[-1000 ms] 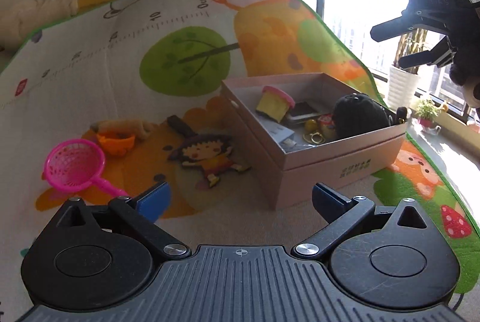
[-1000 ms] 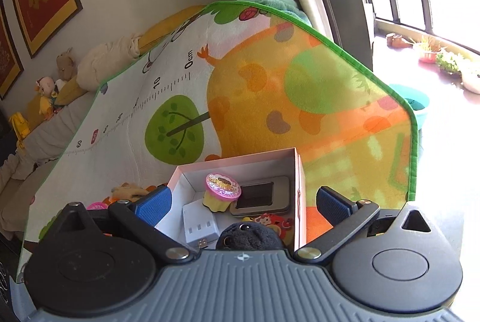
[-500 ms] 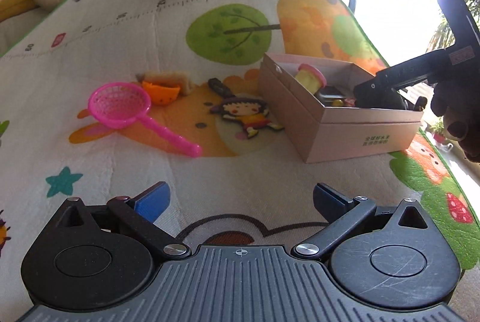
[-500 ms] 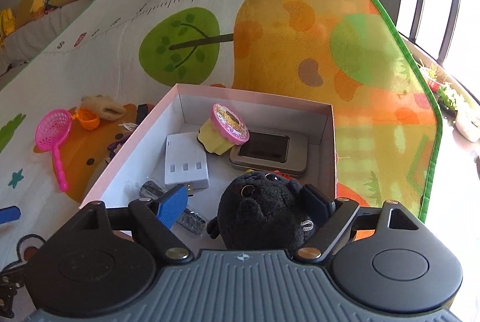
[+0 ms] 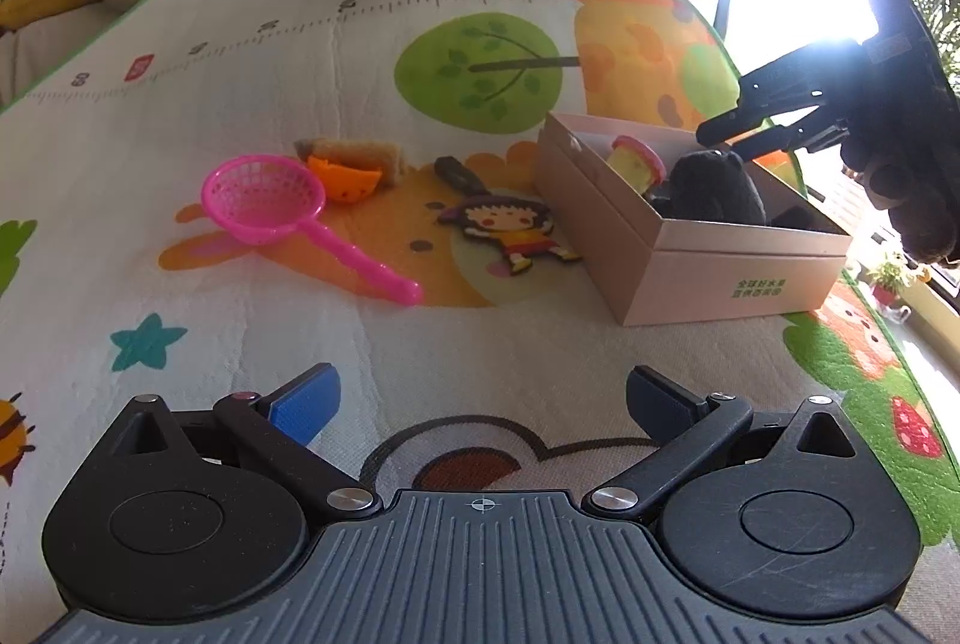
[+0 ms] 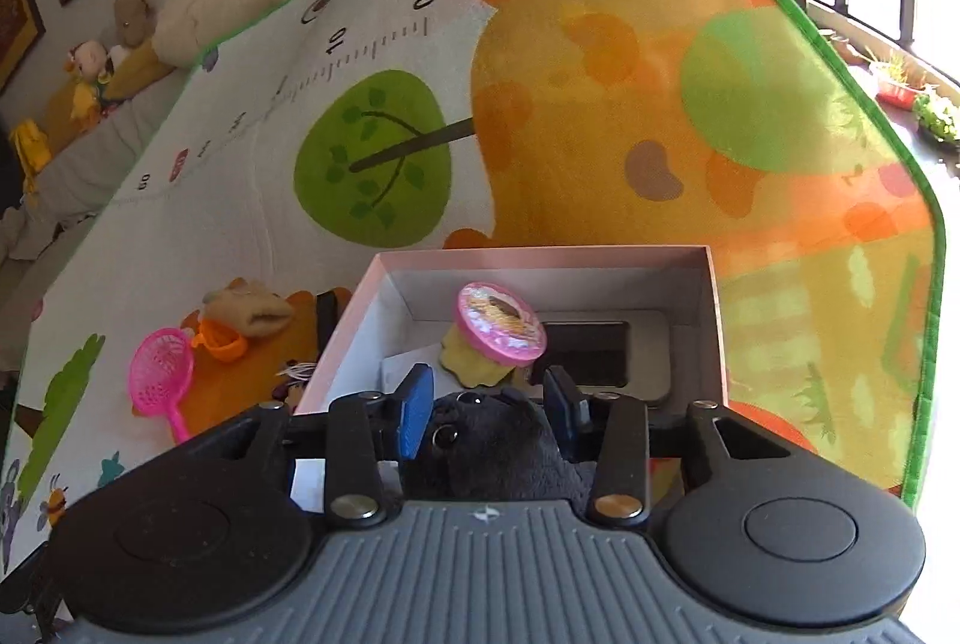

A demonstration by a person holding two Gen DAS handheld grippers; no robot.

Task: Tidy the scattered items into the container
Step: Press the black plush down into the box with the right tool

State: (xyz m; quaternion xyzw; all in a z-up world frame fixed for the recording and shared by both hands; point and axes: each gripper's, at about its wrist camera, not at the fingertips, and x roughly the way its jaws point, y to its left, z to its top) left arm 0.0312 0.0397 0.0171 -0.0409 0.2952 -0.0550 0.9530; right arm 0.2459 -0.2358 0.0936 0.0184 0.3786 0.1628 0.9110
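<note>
Left wrist view: the left gripper (image 5: 479, 398) hangs over the mat (image 5: 240, 320), jaws wide and empty; the net (image 5: 264, 200) lies far left, the box (image 5: 708, 254) right.

Right wrist view: the right gripper (image 6: 489, 413) has just been closing (pads now pressing) on the black plush (image 6: 498, 458) in the box (image 6: 711, 320)

Open mat (image 5: 480, 344) is left before the left hand-held gripper (image 5: 480, 398); further passage is blocked by the pink strainer (image 5: 264, 200) and box (image 5: 738, 272).
</note>
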